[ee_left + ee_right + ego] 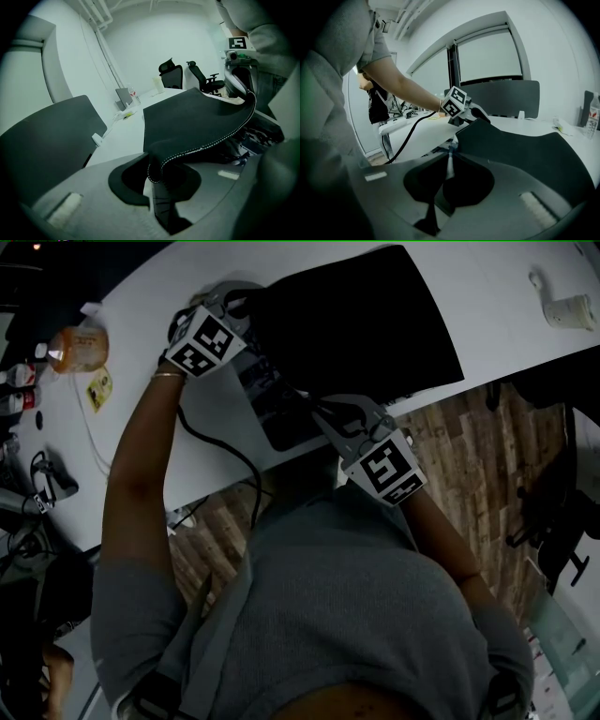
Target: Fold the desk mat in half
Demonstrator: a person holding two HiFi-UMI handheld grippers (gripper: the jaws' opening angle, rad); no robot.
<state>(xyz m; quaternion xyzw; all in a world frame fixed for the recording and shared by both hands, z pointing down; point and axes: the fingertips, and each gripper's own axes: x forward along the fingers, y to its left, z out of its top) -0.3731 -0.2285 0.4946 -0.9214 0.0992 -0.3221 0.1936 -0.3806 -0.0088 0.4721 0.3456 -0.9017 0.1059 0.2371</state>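
- At the upper centre of the head view, the black desk mat (361, 324) lies on the white table (506, 324). The left gripper (242, 307) is at its left edge and the right gripper (317, 413) at its lower edge.
- Left gripper view, centre: the jaws pinch the mat's stitched corner.
- Right gripper view, centre: the jaws clamp the mat's thin edge.

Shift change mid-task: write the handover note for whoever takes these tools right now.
Left tool: shut on a stitched corner of the desk mat.
Right tool: shut on the same end's other corner.
Mat: that end lifted, the rest flat on the white desk.
Done: both corners gripped and raised.
To do: carry the end over to the far end, line up the edges, let go.
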